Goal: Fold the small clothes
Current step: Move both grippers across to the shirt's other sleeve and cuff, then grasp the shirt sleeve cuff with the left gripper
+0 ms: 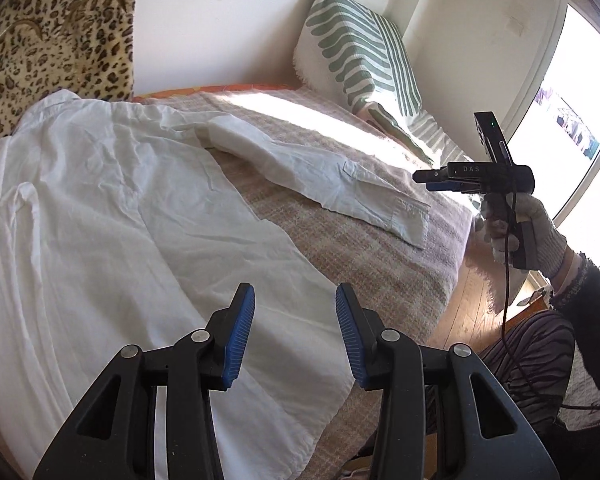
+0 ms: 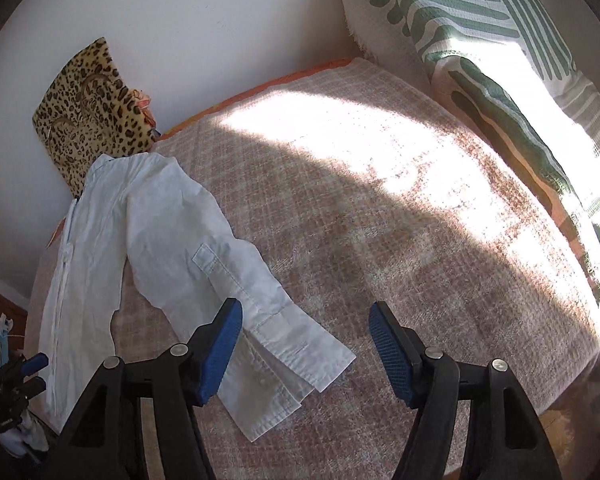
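Observation:
A small white long-sleeved shirt point(image 1: 112, 208) lies spread on the pinkish woven bed cover point(image 1: 360, 248). Its right sleeve point(image 1: 340, 184) stretches out across the cover, cuff toward the bed's edge. My left gripper point(image 1: 295, 300) is open and empty, just above the shirt's lower hem. My right gripper point(image 1: 430, 182) shows in the left wrist view, held in a gloved hand above the bed's right edge beyond the cuff. In the right wrist view the right gripper point(image 2: 306, 320) is open and empty above the sleeve cuff point(image 2: 296, 360) of the shirt point(image 2: 140, 232).
A leopard-print cushion point(image 1: 60, 44) leans on the wall behind the shirt's collar. A green-and-white striped pillow point(image 1: 360, 60) stands at the bed's far right corner. Wooden floor point(image 1: 472, 304) lies beyond the bed's right edge, by a bright window point(image 1: 580, 120).

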Demonstrator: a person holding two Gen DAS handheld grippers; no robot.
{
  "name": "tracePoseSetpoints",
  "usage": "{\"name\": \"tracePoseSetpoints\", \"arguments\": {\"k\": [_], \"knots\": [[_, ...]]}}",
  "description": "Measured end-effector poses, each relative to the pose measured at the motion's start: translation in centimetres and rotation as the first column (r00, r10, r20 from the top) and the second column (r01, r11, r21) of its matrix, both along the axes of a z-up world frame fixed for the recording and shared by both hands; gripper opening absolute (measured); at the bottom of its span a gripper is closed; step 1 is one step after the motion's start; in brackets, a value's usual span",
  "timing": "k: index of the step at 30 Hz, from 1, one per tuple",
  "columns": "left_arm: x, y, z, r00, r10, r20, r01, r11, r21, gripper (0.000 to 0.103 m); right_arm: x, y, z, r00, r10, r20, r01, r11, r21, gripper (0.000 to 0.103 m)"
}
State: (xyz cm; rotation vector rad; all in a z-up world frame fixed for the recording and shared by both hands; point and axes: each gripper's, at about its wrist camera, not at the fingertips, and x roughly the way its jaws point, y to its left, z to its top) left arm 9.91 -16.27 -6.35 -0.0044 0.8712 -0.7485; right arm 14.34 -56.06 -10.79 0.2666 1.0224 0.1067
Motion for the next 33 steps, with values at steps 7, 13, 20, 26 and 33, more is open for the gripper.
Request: {"name": "tracePoseSetpoints", "arguments": {"k": [7, 13, 20, 26, 33], "knots": [[0.4, -7.4, 1.1, 0.995, -0.090, 0.040, 0.089, 0.996, 0.013, 0.041, -1.2, -3.4, -1.9, 0.998, -0.053, -0.042, 0.057, 0.993, 0.106, 0.065], [-0.4, -16.8, 3.0, 0.963, -0.237, 0.132, 0.228, 0.971, 0.076, 0.059, -2.5, -5.8, -1.4, 0.995, -0.094, -0.017, 0.096, 0.983, 0.157, 0.065], [-0.1, -26.1, 1.1, 0.918, -0.366, 0.152, 0.320, 0.912, 0.257, 0.060, -3.4, -9.0, -0.1, 0.991, -0.136, 0.021, 0.130, 0.976, 0.177, 0.065], [0.8, -30.4, -1.7, 0.898, -0.398, 0.189, 0.286, 0.853, 0.436, 0.060, -4.5, -11.9, 0.4, 0.982, -0.183, 0.042, 0.172, 0.968, 0.182, 0.065], [2.2, -32.3, -4.0, 0.895, -0.402, 0.194, 0.255, 0.818, 0.516, 0.058, -4.7, -13.0, -0.1, 0.981, -0.189, 0.037, 0.178, 0.963, 0.201, 0.065]]}}
